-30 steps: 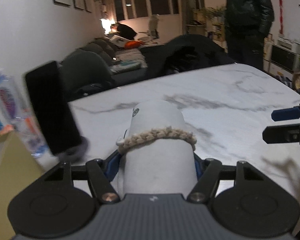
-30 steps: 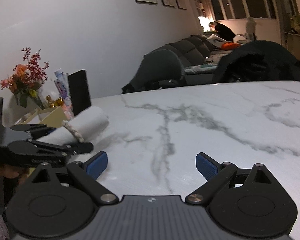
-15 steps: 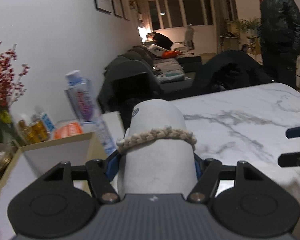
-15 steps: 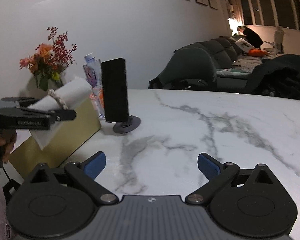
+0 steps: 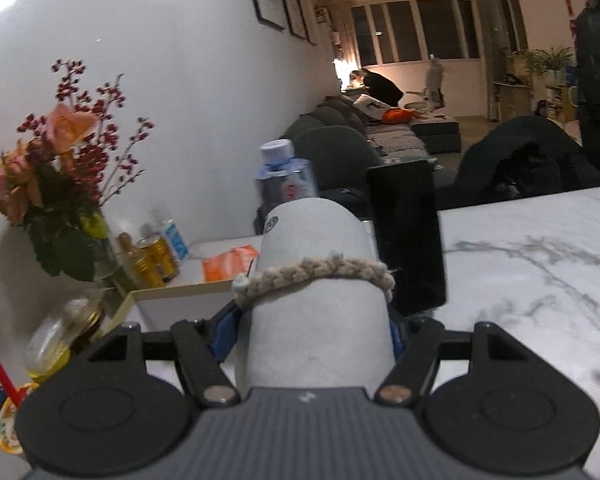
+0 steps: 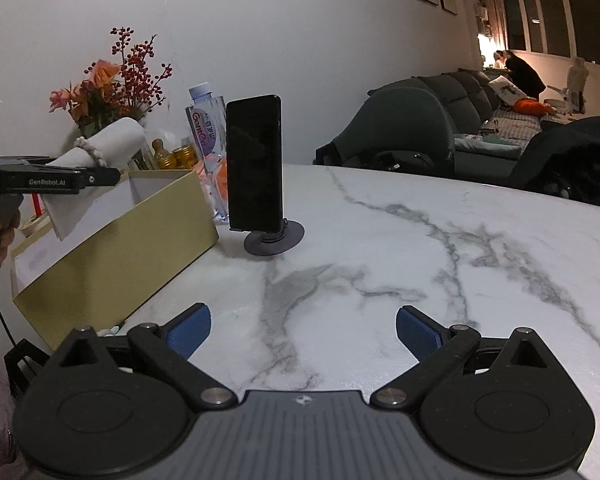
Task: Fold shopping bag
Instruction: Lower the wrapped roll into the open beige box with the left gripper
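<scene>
On the side of the left gripper (image 6: pixel 96 178) the white lettering "GenRobot.AI" can be read. Its blue-padded fingers are pressed on the two sides of the shopping bag (image 5: pixel 316 280), which is rolled into a pale grey fabric cylinder and bound by a thick braided cream cord (image 5: pixel 314 276); a small round printed mark sits near the far end of the roll, too small to read. In the right wrist view the bag is held in the air above the open cardboard box (image 6: pixel 112 236) — a mustard-yellow box with a white inside, standing at the left edge of the table (image 6: pixel 420 248).

The water bottle (image 6: pixel 206 136) carries a purple and pink label beginning with "Gan", the rest unclear. Just beside it a black phone (image 6: pixel 254 168) stands upright on a round dark base, its screen glossy and dark.

The right gripper (image 6: pixel 303 330) is wide apart, with nothing between its ribbed blue pads (image 6: pixel 416 332), low over the table of white marble with grey veins.

Behind the box there are flowers (image 6: pixel 112 80) with red berries, and small jars with golden lids.
</scene>
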Tool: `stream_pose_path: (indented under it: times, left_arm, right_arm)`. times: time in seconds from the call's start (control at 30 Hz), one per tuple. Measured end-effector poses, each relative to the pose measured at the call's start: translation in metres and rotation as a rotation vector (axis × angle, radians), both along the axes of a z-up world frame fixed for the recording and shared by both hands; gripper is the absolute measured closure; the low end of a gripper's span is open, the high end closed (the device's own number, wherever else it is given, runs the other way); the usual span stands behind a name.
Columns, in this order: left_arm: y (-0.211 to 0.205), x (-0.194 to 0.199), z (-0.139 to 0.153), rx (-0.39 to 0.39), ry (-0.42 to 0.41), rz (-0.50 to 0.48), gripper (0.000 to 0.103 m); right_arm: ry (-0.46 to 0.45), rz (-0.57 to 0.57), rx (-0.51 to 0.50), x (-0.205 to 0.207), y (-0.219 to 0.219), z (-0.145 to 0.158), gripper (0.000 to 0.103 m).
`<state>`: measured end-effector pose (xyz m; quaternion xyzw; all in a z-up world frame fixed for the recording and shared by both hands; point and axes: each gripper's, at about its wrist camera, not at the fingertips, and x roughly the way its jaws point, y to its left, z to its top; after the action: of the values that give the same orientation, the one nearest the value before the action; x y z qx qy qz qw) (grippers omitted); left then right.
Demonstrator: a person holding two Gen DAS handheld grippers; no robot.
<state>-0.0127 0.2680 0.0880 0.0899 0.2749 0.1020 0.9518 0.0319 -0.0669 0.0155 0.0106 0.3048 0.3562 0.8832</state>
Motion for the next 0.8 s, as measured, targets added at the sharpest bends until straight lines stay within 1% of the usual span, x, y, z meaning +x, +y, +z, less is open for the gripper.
stream_pose_path:
  times: [0.17,0.3,0.47,0.5,0.6,0.7,0.8]
  left_arm:
    - [0.025,0.007,-0.005,-0.003,0.036,0.043,0.036]
    - [0.049,0.015,-0.018,-0.014,0.095,0.076,0.035]
    - [0.075,0.032,-0.040,-0.069,0.184,0.098,0.035]
    - [0.079,0.036,-0.044,-0.073,0.206,0.099,0.035]
    - [0.087,0.051,-0.056,-0.092,0.305,0.096,0.035]
    - [0.089,0.060,-0.063,-0.098,0.382,0.060,0.034]
    - [0.089,0.069,-0.071,-0.069,0.448,0.063,0.034]
  right_arm:
    - [-0.002,0.008,0.000,0.000,0.001,-0.001,0.000]
    - [0.005,0.015,-0.005,-0.002,0.002,-0.005,0.000]
    - [0.014,0.020,-0.019,-0.001,0.004,-0.008,0.000]
    - [0.015,0.020,-0.020,-0.001,0.005,-0.008,0.000]
    - [0.014,0.018,-0.021,0.000,0.005,-0.008,0.000]
    - [0.019,0.014,-0.018,0.001,0.005,-0.009,0.000]
    - [0.022,0.017,-0.018,0.000,0.005,-0.010,0.000]
